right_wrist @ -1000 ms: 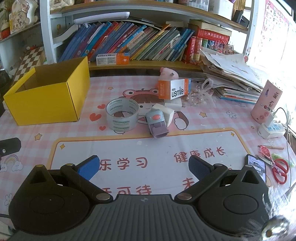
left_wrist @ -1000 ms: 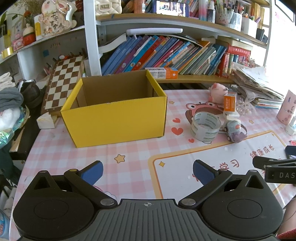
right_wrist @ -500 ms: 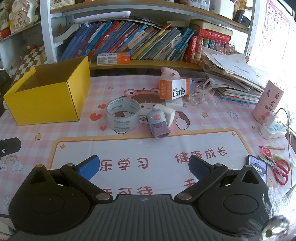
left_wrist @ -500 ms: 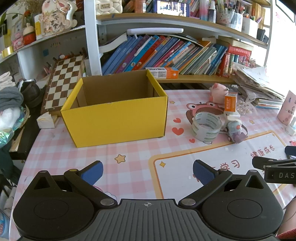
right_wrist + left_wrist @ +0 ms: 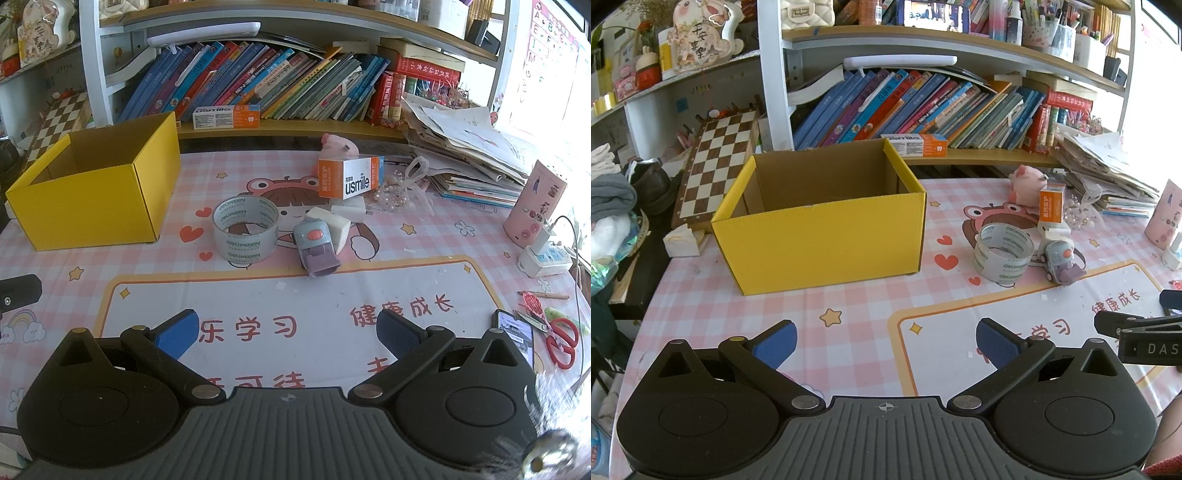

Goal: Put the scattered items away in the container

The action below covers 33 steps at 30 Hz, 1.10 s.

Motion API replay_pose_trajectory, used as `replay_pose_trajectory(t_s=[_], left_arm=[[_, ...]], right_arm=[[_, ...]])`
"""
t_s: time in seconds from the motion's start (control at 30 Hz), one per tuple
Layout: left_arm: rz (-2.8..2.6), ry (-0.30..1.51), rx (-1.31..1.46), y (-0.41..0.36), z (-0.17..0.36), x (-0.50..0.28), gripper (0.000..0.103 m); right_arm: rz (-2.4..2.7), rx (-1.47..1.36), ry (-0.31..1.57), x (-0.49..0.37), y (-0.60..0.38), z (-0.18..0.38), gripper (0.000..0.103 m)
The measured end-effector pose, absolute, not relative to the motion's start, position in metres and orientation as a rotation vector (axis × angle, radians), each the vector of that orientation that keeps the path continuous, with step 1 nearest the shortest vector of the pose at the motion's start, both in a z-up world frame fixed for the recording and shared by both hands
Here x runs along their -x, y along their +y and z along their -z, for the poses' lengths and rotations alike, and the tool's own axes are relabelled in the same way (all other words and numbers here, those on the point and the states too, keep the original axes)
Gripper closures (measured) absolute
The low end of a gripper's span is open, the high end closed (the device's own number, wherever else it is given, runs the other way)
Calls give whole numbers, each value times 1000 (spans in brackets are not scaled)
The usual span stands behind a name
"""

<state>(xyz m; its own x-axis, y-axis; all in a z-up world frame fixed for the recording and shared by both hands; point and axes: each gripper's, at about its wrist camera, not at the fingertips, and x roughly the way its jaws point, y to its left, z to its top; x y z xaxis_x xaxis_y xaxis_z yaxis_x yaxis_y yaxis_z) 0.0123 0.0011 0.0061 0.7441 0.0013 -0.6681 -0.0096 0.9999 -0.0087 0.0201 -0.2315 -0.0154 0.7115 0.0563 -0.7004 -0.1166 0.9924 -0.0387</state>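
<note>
An open yellow cardboard box (image 5: 820, 236) (image 5: 92, 206) stands on the pink checked table; its visible inside shows bare cardboard. Right of it lie a clear tape roll (image 5: 1003, 253) (image 5: 245, 229), a small grey-purple toy car (image 5: 1063, 260) (image 5: 317, 249), a white sponge block (image 5: 332, 225), an orange-white usmile carton (image 5: 351, 177) (image 5: 1052, 202) and a pink plush pig (image 5: 1027, 184) (image 5: 338, 144). My left gripper (image 5: 886, 343) is open near the table's front, facing the box. My right gripper (image 5: 286, 334) is open over the learning mat, short of the tape and the car.
A bookshelf (image 5: 277, 88) full of books runs along the back. A chessboard (image 5: 713, 162) leans at the left. A paper stack (image 5: 472, 151), pink cylinder (image 5: 532, 206), power strip (image 5: 543, 254), phone (image 5: 515, 332) and red scissors (image 5: 561, 341) crowd the right side.
The right wrist view has crept slightly forward, toward the tape and toy car. The left gripper and all the items stay where they were.
</note>
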Motion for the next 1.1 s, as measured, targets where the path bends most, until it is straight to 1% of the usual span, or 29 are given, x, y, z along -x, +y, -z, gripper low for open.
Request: replay_pose_trajectory(t_s=[1.1], left_arm=[[16, 729, 12, 7, -7, -25, 0]], right_arm=[[-87, 82, 773, -28, -224, 16, 0]])
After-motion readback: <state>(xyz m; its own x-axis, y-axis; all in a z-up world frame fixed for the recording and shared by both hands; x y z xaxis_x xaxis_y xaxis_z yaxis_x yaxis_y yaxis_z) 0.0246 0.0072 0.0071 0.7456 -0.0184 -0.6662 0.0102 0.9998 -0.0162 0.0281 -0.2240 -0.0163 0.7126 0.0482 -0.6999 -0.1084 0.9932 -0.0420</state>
